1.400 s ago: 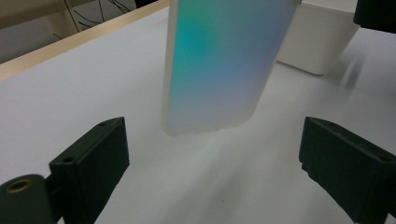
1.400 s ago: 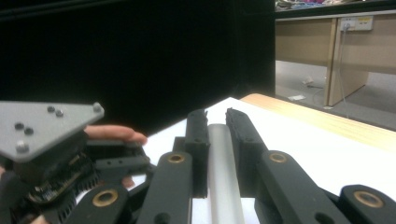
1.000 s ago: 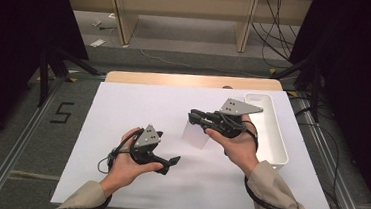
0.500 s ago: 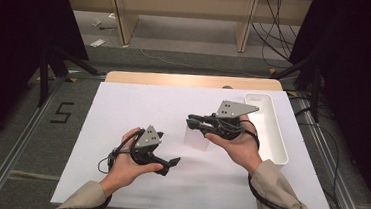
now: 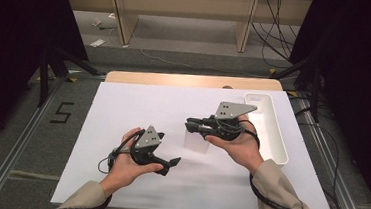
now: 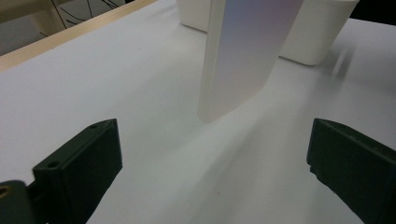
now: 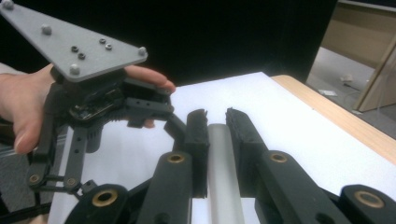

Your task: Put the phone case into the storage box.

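A long white plastic tray (image 5: 277, 137) lies at the right side of the white table (image 5: 123, 109). Behind the table, a light wooden shelf frame (image 5: 181, 9) stands on the grey floor (image 5: 26, 122), where a black "5" (image 5: 62, 112) is marked.

White card (image 5: 194, 139), white tray (image 5: 278, 149), black jaws
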The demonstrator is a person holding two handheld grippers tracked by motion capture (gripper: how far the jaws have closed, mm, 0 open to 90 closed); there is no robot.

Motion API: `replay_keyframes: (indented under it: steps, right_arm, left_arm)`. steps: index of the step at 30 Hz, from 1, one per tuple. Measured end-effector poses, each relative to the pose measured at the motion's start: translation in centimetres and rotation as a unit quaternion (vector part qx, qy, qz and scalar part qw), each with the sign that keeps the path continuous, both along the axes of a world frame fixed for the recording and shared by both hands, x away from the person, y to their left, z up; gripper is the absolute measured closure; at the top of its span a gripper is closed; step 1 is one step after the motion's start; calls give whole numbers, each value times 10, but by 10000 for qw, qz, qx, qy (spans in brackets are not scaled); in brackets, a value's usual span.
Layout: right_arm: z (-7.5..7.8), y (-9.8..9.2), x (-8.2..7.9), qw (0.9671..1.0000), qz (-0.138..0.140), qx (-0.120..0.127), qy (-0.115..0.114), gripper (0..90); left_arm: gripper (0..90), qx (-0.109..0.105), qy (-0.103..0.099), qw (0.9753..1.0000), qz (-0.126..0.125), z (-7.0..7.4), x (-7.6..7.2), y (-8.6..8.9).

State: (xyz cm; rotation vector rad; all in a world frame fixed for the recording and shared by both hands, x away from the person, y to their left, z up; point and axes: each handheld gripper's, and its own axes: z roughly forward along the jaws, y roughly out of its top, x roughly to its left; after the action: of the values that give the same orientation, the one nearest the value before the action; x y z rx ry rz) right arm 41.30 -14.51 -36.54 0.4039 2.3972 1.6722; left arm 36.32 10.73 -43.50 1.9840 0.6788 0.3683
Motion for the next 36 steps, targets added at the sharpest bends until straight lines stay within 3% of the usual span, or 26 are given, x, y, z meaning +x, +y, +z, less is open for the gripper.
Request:
replay_keyframes:
  steps: [12,36]
  right_arm:
    - [-1,5,-3,9989,425,-154,86,801]
    - [0,13,-10,9965,807,-111,203,802]
  left_arm:
    - [73,-48,9,9999,-98,0,0,0]
    - [114,1,48,9997,-235,-3,-1,-3]
